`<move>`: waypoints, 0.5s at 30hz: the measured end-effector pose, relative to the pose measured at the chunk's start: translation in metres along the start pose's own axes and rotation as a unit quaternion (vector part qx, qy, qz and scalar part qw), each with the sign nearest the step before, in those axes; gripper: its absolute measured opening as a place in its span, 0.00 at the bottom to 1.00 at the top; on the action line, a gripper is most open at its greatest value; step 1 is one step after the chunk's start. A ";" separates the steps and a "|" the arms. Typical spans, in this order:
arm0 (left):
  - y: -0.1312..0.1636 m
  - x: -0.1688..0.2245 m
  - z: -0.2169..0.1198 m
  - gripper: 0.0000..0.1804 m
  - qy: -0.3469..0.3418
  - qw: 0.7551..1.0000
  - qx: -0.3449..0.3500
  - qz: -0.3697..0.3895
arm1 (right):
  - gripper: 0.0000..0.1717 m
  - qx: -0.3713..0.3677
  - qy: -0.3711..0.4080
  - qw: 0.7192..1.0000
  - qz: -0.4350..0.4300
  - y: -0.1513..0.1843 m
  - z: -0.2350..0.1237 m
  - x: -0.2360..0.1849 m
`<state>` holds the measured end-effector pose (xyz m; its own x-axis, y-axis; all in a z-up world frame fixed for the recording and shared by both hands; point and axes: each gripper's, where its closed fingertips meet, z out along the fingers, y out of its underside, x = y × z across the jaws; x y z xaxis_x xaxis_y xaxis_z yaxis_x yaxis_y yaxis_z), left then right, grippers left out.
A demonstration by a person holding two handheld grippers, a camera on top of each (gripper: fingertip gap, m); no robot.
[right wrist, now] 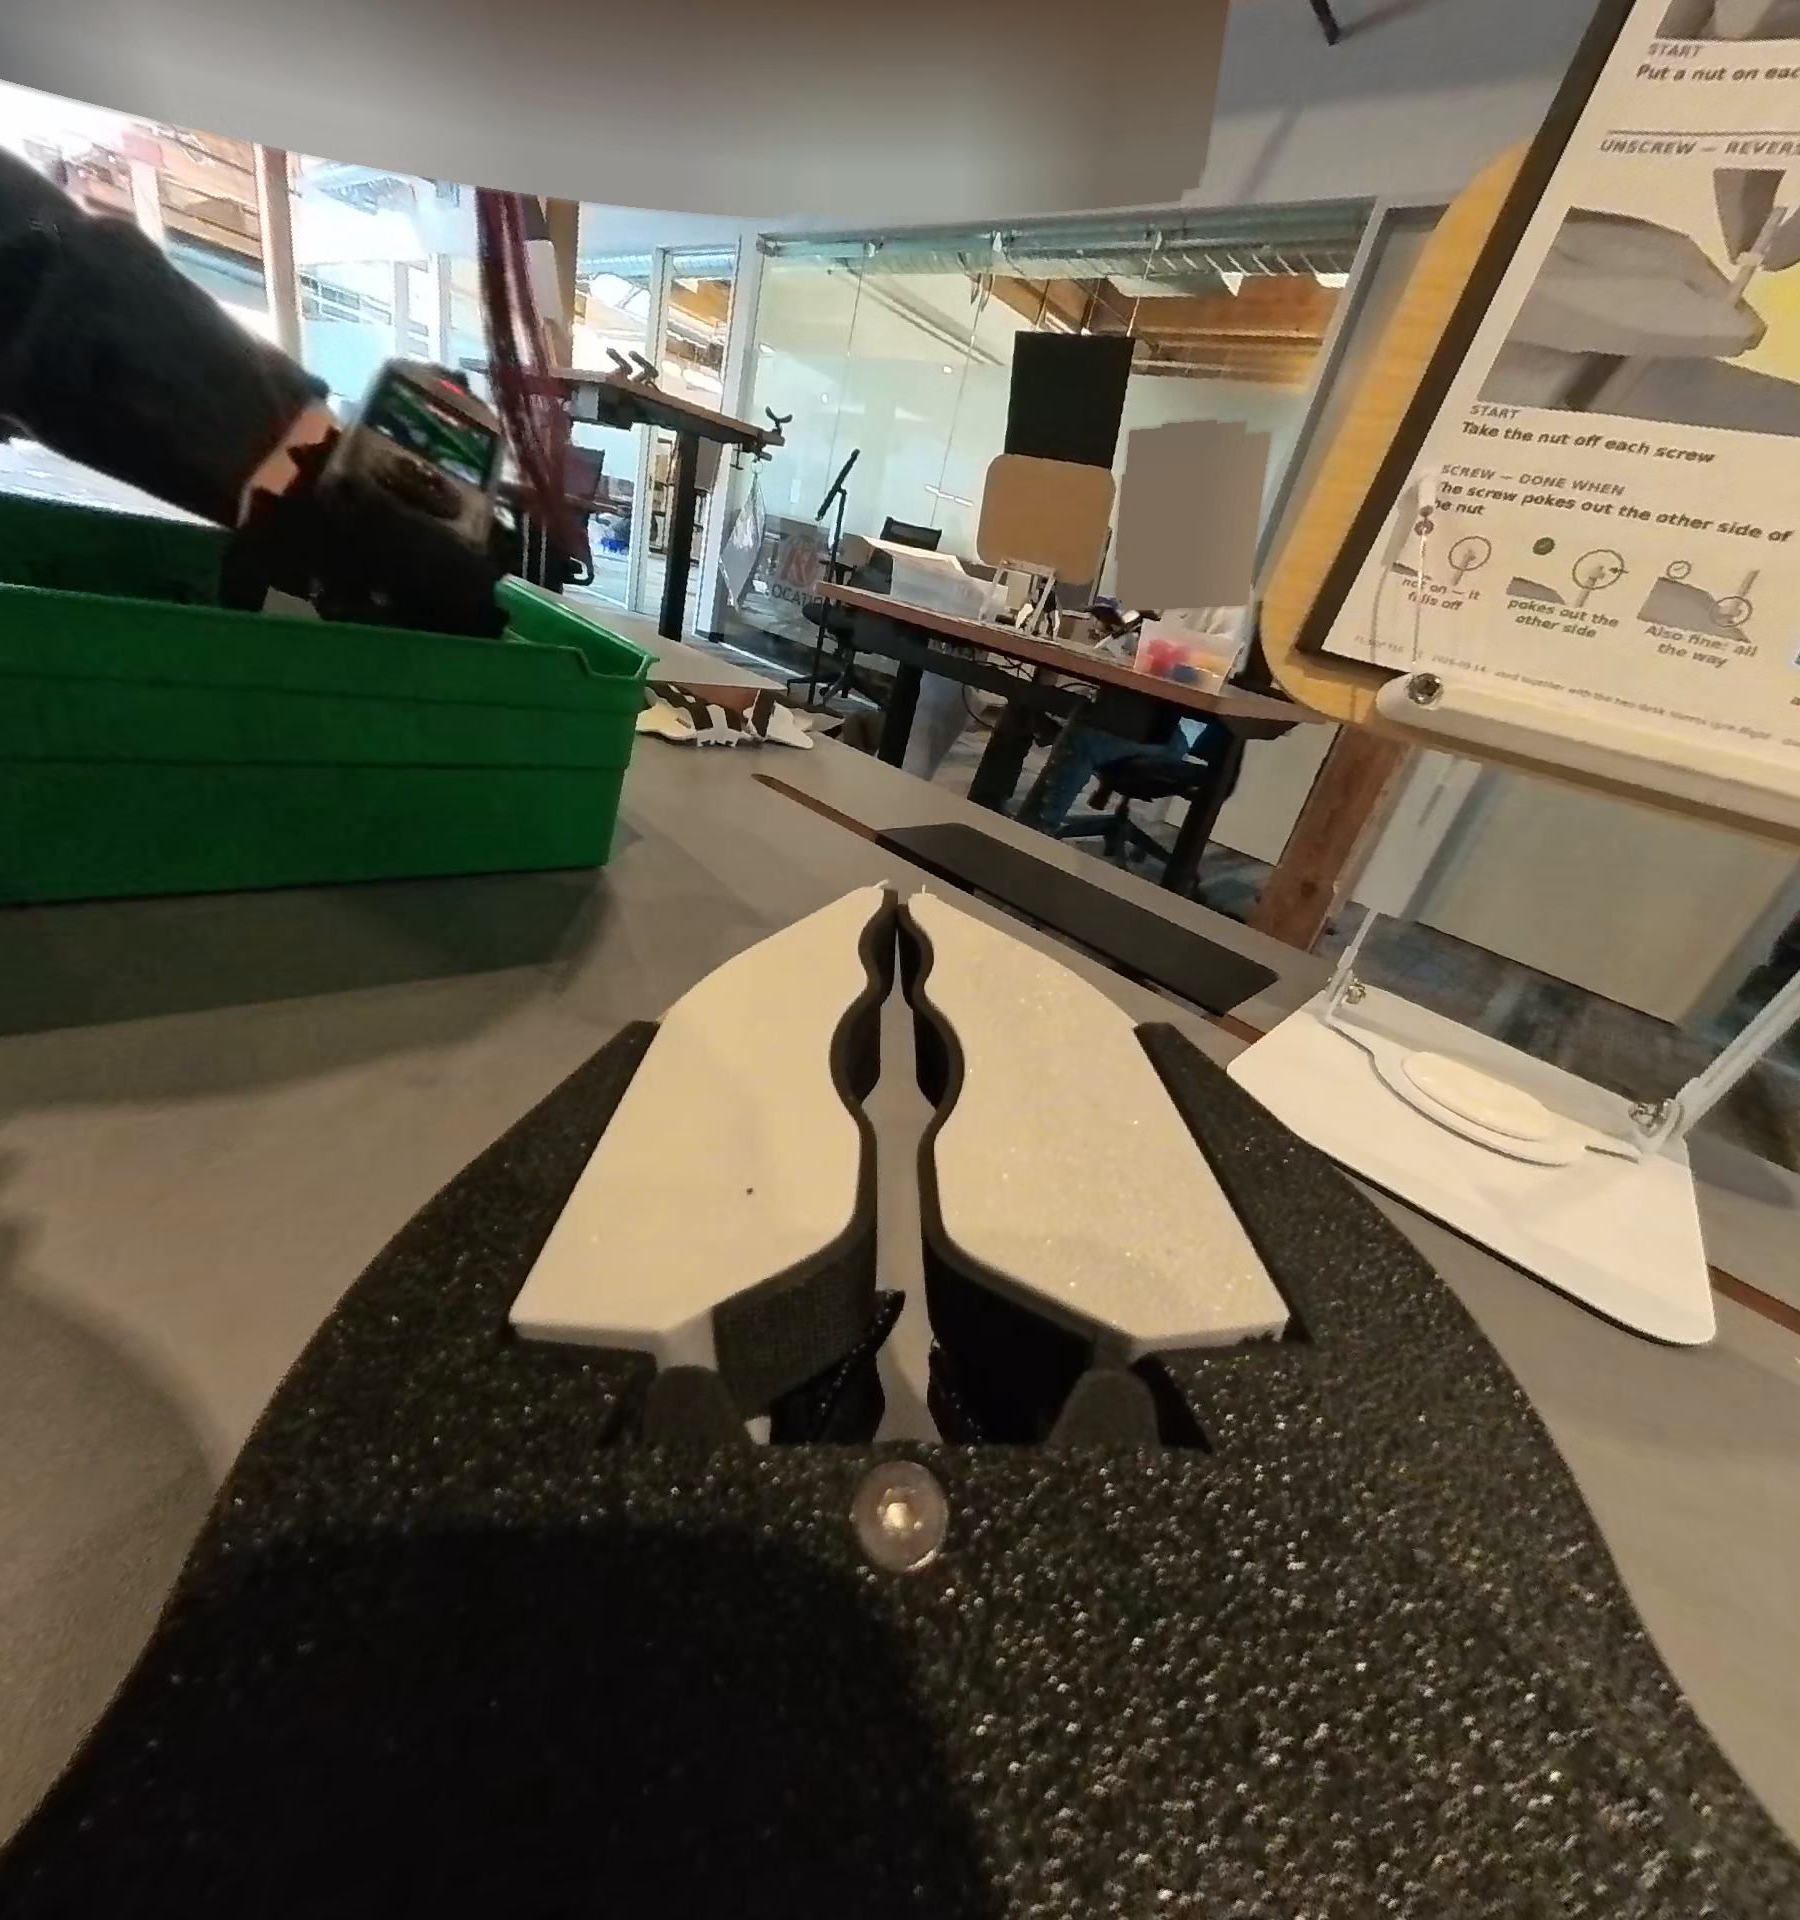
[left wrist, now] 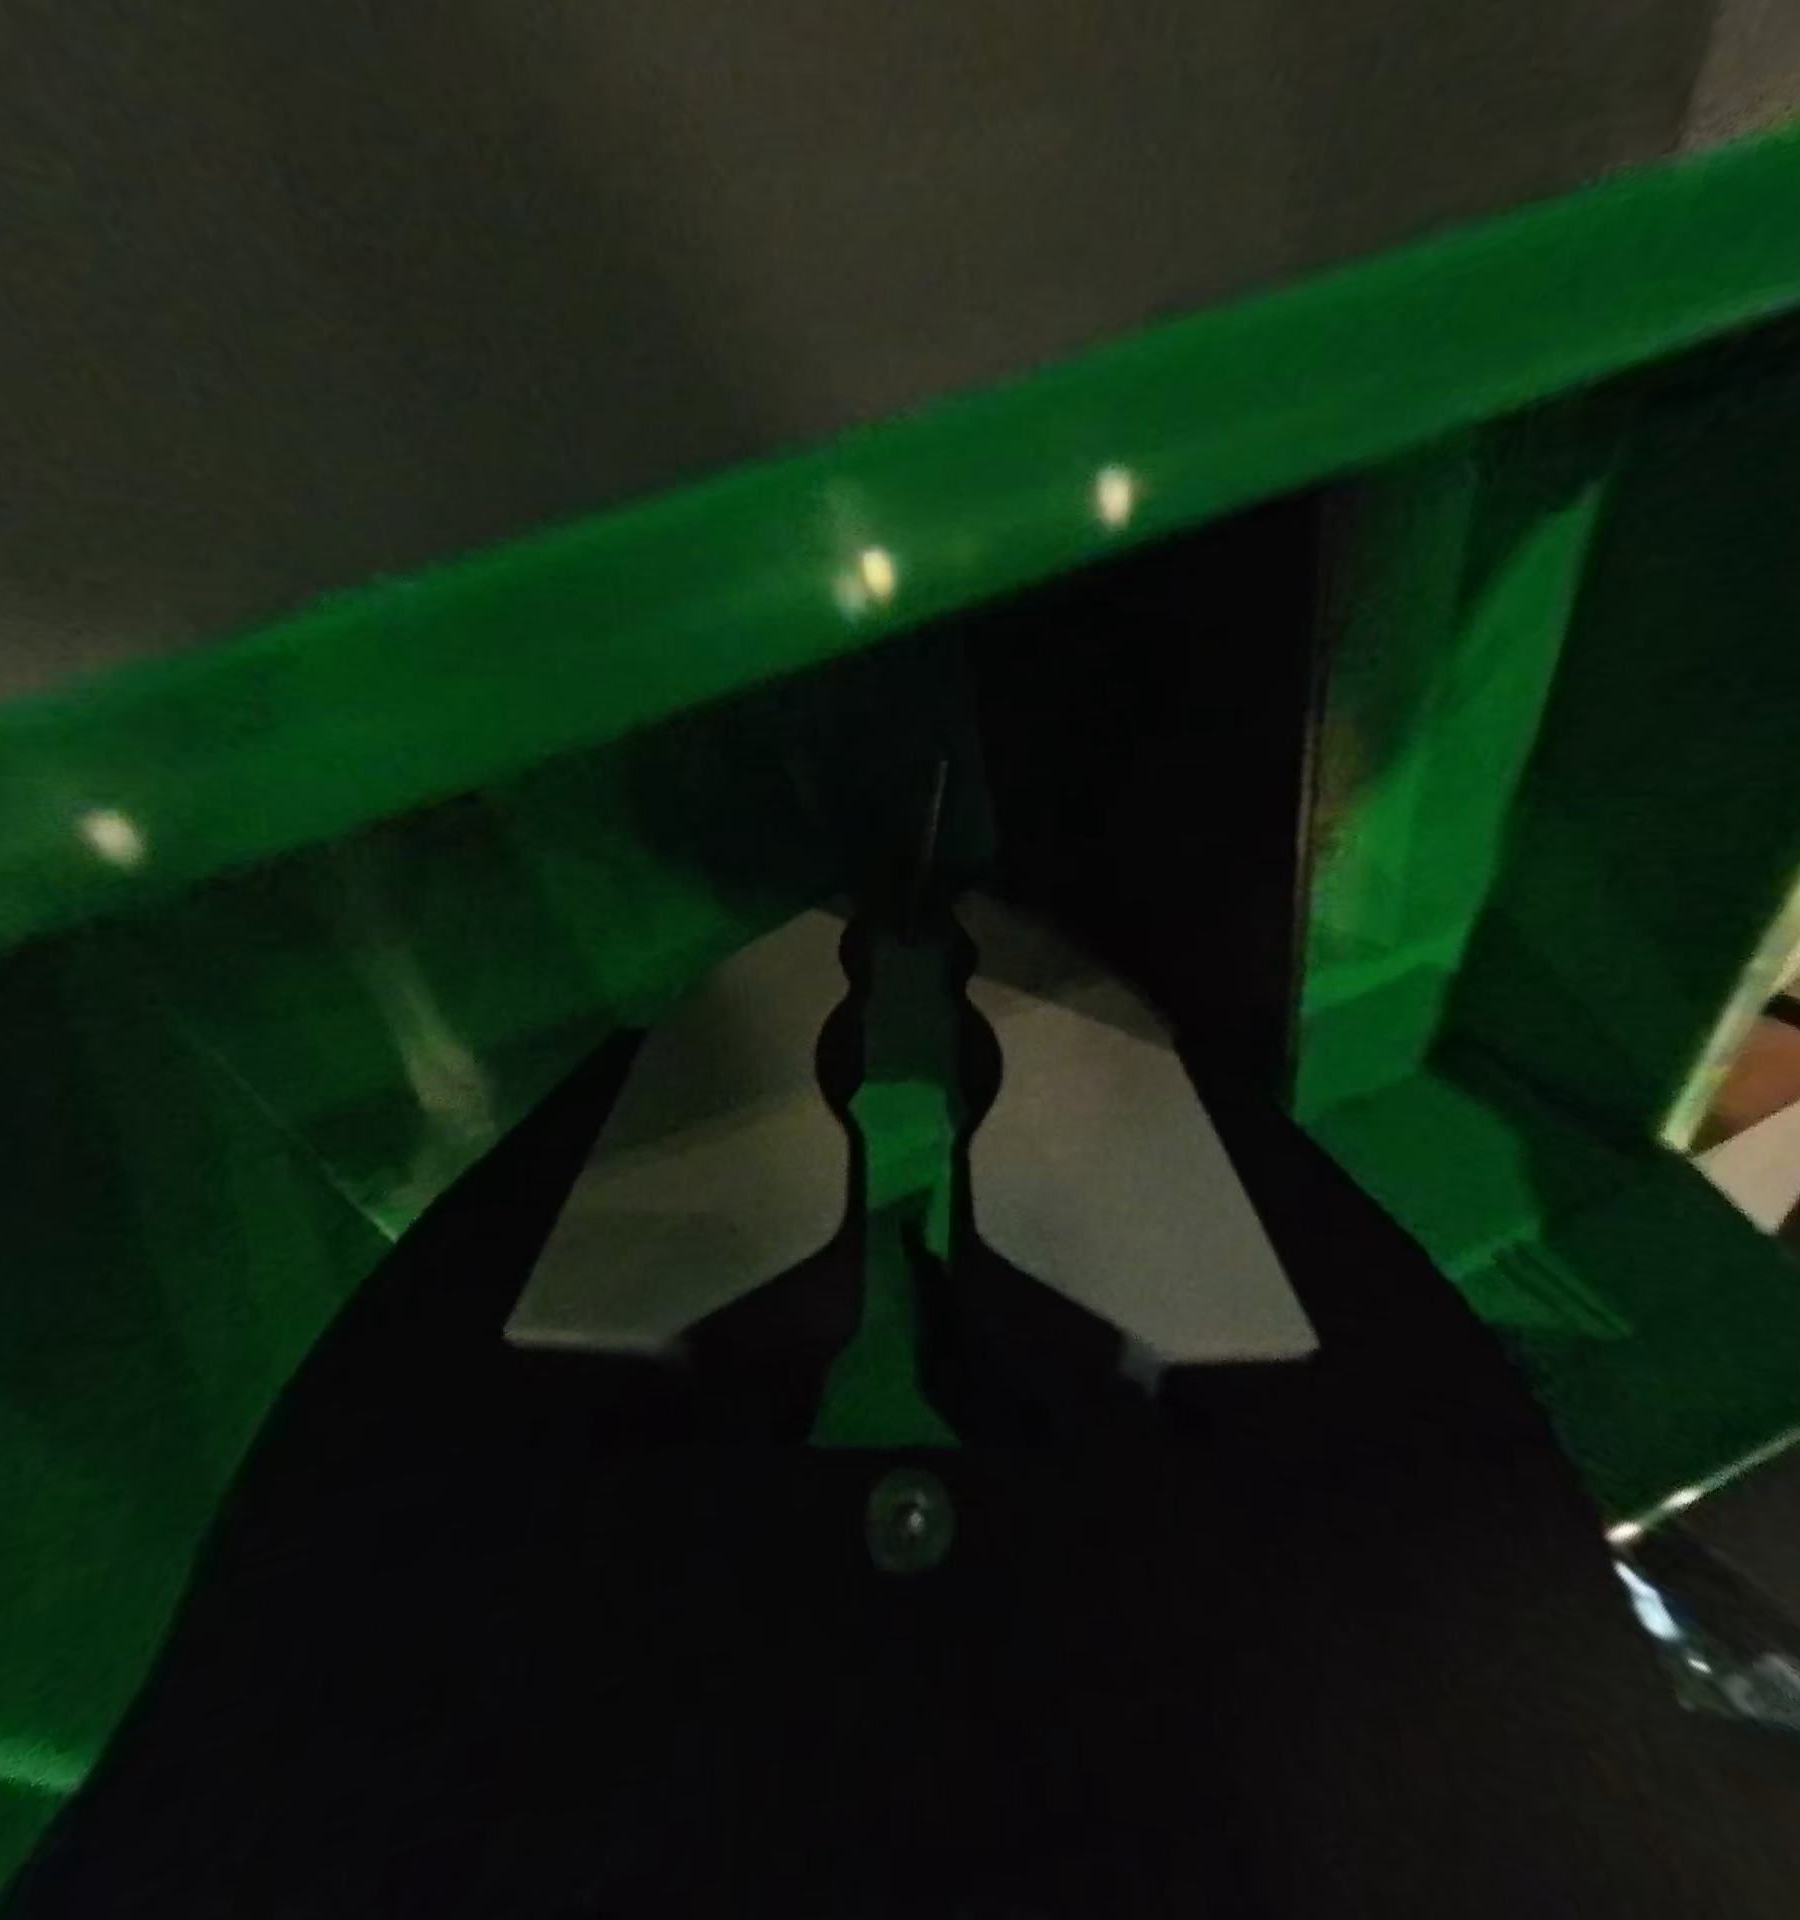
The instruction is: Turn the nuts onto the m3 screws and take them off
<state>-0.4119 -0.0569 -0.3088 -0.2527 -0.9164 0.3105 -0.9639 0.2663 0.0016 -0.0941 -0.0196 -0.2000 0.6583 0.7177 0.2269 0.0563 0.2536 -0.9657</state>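
A: Where is the left gripper sitting?

B: It is reaching down inside the upper of two stacked green bins at the left of the grey desk. A black sleeve is leading down to it. From its own camera everything is dark and blurred: green walls all round, and the bin's rim crossing above the fingers.

A: Is it gripping anything?

B: Its fingers are standing slightly apart, with green showing through the narrow gap. A thin dark sliver is lying just past the tips, but I cannot tell what it is or whether the pads are touching it.

A: And the right gripper?

B: It is hovering low over the desk, well apart from the bins, its white fingers closed tip to tip on nothing.

A: Where are the nuts and screws?

B: I cannot make out any in either view. An instruction sheet is standing on a white stand to the right, and a black strip is lying on the desk ahead.
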 end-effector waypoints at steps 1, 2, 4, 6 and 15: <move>0.000 -0.001 0.000 0.05 -0.010 1.000 0.003 0.009 | 0.00 0.000 0.000 1.000 0.001 0.000 0.000 0.000; 0.000 -0.002 0.000 0.04 -0.019 1.000 0.005 0.016 | 0.00 0.000 0.000 1.000 0.001 0.000 0.000 0.000; 0.000 -0.004 -0.001 0.04 -0.041 0.999 0.011 0.025 | 0.00 0.001 0.000 1.000 0.001 0.000 0.000 0.000; 0.002 -0.012 -0.002 0.03 -0.082 0.996 0.011 0.027 | 0.00 0.001 0.000 1.000 0.001 0.000 0.000 0.000; 0.006 -0.010 -0.005 0.14 -0.074 0.997 0.025 0.017 | 0.00 -0.001 -0.002 1.000 -0.001 0.000 0.000 -0.001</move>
<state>-0.4150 -0.0451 -0.3072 -0.2923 -0.9417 0.1667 -0.9563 0.2872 -0.0544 -0.0949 -0.0196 -0.2004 0.6550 0.7198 0.2298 0.0590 0.2544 -0.9653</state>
